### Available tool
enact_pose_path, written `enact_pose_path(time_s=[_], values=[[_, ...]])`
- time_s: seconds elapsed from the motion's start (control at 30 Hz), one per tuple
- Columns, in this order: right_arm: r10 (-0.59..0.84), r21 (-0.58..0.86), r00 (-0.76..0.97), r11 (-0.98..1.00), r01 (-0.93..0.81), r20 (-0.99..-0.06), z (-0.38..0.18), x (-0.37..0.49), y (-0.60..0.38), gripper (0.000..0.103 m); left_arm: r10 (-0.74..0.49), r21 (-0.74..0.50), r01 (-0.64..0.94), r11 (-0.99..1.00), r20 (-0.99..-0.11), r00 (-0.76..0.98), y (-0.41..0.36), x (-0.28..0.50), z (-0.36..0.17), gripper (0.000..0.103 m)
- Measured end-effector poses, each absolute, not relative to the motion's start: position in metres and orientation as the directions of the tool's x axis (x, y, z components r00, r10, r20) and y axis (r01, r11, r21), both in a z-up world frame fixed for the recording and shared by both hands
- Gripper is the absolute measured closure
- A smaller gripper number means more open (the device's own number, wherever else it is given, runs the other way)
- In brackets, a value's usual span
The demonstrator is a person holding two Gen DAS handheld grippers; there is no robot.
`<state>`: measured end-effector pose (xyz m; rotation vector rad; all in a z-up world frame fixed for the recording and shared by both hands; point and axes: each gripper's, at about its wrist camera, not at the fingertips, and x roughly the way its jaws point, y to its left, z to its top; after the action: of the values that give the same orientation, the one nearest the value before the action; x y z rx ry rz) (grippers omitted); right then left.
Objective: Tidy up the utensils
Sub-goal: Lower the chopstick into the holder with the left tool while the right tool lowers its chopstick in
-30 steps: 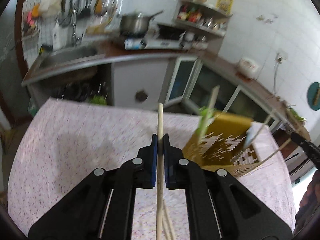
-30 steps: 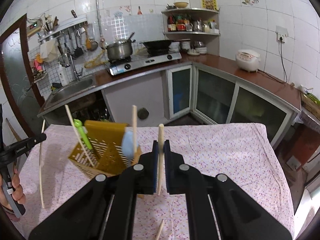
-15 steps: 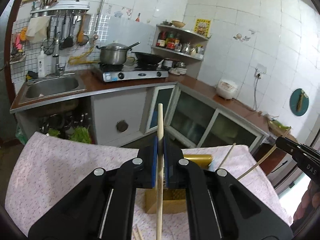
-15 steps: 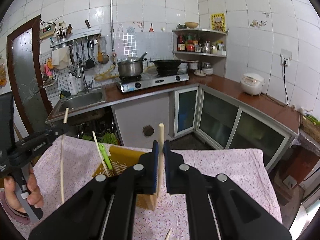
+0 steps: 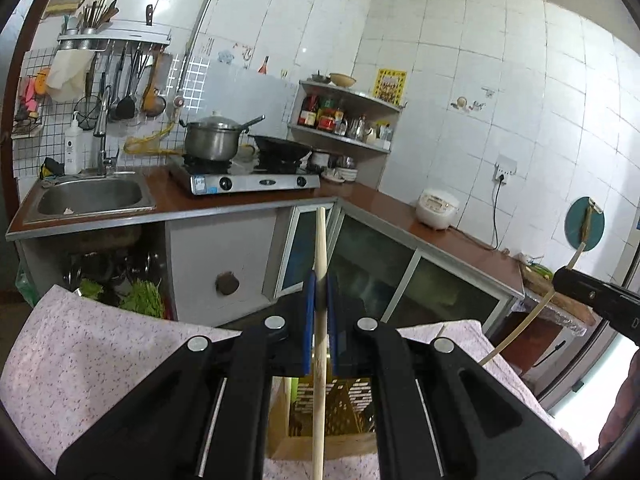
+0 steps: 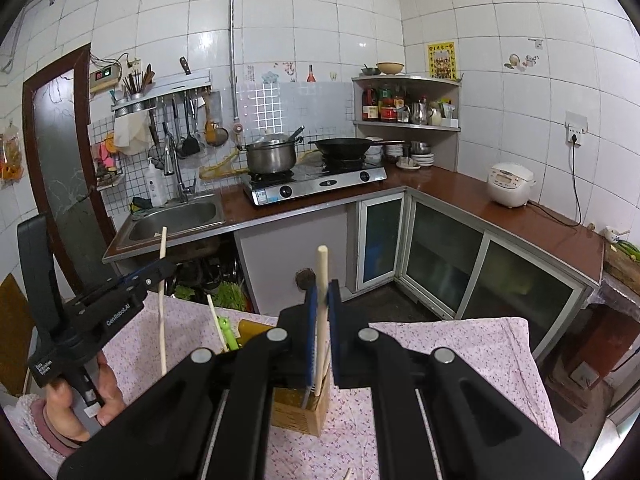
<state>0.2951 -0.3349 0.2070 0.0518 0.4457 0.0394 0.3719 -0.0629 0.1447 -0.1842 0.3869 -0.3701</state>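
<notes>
A table point(image 6: 460, 344) draped in a pale cloth with a small floral print stood in a white-tiled kitchen. Behind it an L-shaped counter with a reddish-brown top carried a steel sink point(image 6: 176, 218), a two-burner gas stove point(image 6: 316, 184) bearing a lidded steel pot point(image 6: 270, 156) and a dark wok point(image 6: 344, 146), and, farther along, a white rice cooker point(image 6: 510, 184). A corner shelf point(image 6: 408, 100) held bottles and jars; ladles and strainers hung from a rail point(image 5: 116, 40) above the tap.

The task's things were plain, pale wooden chopsticks and a holder. The left gripper point(image 5: 319, 304) had its blue pads pressed together on one chopstick point(image 5: 320, 320), held nearly upright with its blunt end standing clear above the jaws. The right gripper point(image 6: 322, 320) likewise pinched a second chopstick point(image 6: 321, 280) — upright, its squared top above the pads. Directly below both sat a yellow-brown slotted utensil holder point(image 6: 300, 412) on the cloth, with a green-handled utensil point(image 6: 228, 330) and another stick already standing in it. In the right wrist view the person's left hand point(image 6: 80, 396) gripped the other tool's handle at the frame's lower left — its chopstick hanging beside the holder.
</notes>
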Motion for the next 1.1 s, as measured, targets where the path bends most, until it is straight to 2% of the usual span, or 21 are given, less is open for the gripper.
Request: enact_pose_path(time_s=[0.27,0.43,0.63,0.8,0.9,1.0,1.1], values=[[0.063,0.072,0.898,0.997,-0.035,-0.436,0.207,0.303,-0.333,0.097,-0.374,-0.213,0.32,0.923,-0.309,0.874,-0.068,0.374,0.144,0.099],[0.068,0.068,0.895,0.997,-0.042,-0.441,0.204,0.308,-0.33,0.097,-0.396,-0.219,0.345,0.912,-0.264,0.879,-0.069,0.375,0.144,0.099],[0.083,0.074,0.884,0.996,-0.056,-0.459,0.187,0.322,-0.329,0.097,-0.422,-0.245,0.367,0.897,-0.233,0.876,-0.071,0.391,0.135,0.099],[0.096,0.077,0.88,0.995,-0.068,-0.465,0.168,0.332,-0.328,0.097,-0.421,-0.217,0.375,0.901,-0.231,0.877,-0.08,0.407,0.121,0.099],[0.108,0.081,0.876,0.994,-0.08,-0.469,0.16,0.337,-0.328,0.097,-0.45,-0.256,0.4,0.88,-0.179,0.875,-0.078,0.409,0.117,0.099],[0.117,0.083,0.875,0.993,-0.088,-0.471,0.155,0.341,-0.329,0.097,-0.419,-0.214,0.387,0.897,-0.127,0.899,-0.082,0.405,0.121,0.099],[0.127,0.09,0.874,0.991,-0.095,-0.47,0.15,0.343,-0.329,0.097,-0.442,-0.222,0.418,0.881,-0.071,0.894,-0.082,0.4,0.124,0.099]])
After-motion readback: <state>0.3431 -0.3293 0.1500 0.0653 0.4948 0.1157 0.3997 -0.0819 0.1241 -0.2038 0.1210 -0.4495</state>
